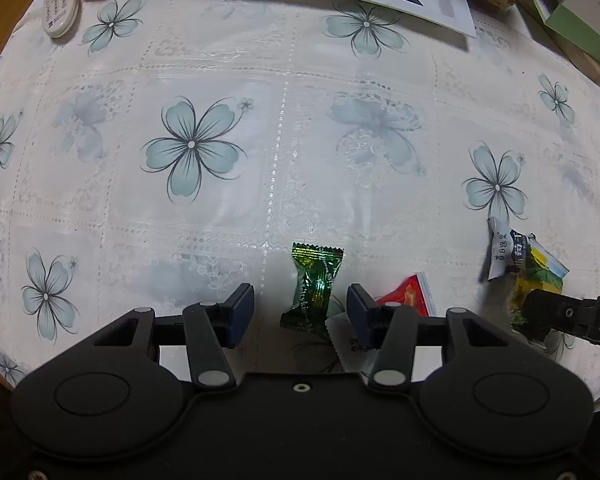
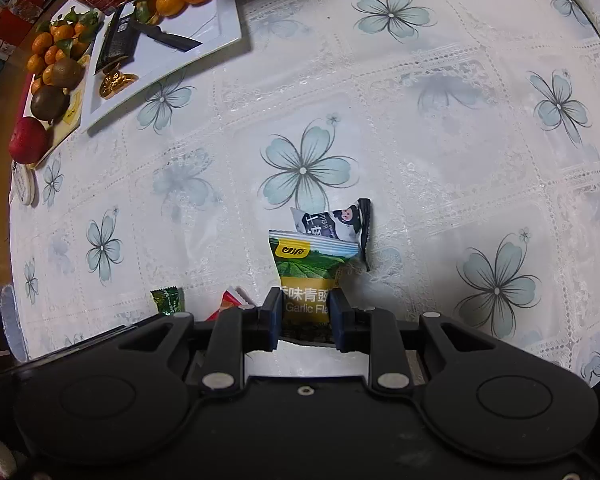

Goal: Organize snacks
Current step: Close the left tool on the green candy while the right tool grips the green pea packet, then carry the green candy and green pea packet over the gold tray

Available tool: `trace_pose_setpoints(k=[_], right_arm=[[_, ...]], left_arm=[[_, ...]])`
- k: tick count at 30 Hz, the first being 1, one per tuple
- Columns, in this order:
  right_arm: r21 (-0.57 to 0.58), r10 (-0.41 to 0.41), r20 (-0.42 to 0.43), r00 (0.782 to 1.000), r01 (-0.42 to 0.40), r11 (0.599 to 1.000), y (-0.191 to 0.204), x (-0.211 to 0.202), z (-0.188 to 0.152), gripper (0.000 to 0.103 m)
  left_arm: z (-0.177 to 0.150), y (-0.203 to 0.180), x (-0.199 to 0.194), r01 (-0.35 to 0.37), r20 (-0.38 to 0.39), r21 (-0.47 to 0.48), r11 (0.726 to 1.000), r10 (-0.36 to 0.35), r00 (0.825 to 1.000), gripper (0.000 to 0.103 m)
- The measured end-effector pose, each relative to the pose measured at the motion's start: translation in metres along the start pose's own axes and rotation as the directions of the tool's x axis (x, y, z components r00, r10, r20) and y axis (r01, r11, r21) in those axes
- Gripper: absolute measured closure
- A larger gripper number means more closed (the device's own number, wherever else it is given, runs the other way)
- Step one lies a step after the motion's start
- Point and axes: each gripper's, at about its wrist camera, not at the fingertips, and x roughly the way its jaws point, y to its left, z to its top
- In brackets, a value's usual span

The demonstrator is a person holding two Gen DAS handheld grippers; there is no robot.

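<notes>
My left gripper (image 1: 301, 309) is open, its fingers on either side of a green candy (image 1: 315, 286) that lies on the flowered tablecloth. A red and white snack packet (image 1: 410, 296) lies just right of the right finger. My right gripper (image 2: 303, 314) is shut on a green and yellow garlic pea packet (image 2: 309, 270), held just above the cloth. A black and white snack packet (image 2: 336, 226) lies behind it. In the left wrist view both packets (image 1: 532, 276) show at the far right with the right gripper's fingers (image 1: 548, 308).
A white rectangular tray (image 2: 196, 40) at the far left holds a dark packet (image 2: 118, 42), gold-wrapped sweets (image 2: 116, 82) and a knife (image 2: 168, 38). Beside it a plate carries tangerines (image 2: 60, 46), kiwis and a red apple (image 2: 28, 140). A white remote (image 1: 62, 4) and green boxes (image 1: 580, 20) stand at the table's far side.
</notes>
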Motion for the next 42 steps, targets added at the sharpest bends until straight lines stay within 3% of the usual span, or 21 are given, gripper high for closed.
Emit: trace_pose_setpoints(k=[15,19,20,22,29,42], right_arm=[[-0.003,0.027,-0.022,0.999,-0.027,1.000,-0.004,-0.001,0.002,0.077],[0.009,0.032,-0.014,0.999,-0.032,0.999,-0.007,-0.004,0.002,0.077],[0.011,0.032,-0.011,0.999,-0.032,0.999,-0.009,-0.005,0.002,0.077],[0.014,0.033,-0.006,0.999,-0.033,0.999,-0.010,-0.007,0.001,0.077],[0.022,0.040,0.001,0.999,-0.040,0.999,-0.017,-0.012,-0.001,0.077],[0.054,0.023,0.019,1.000,-0.024,0.998,-0.031,-0.017,-0.001,0.077]], left_arm=[[0.003,-0.016,0.022,-0.056,-0.016,0.017,0.998,0.056,0.998,0.048],[0.001,-0.018,0.033,-0.045,-0.052,0.010,0.999,0.046,0.998,0.062],[-0.001,-0.020,0.033,-0.048,-0.042,0.018,0.999,0.049,0.998,0.071],[-0.004,-0.023,0.033,-0.059,-0.031,0.033,0.998,0.060,0.998,0.078],[-0.009,-0.025,0.029,-0.079,0.002,0.032,0.996,0.079,0.997,0.079],[-0.031,-0.008,-0.010,-0.007,0.042,0.035,0.999,0.005,0.999,0.079]])
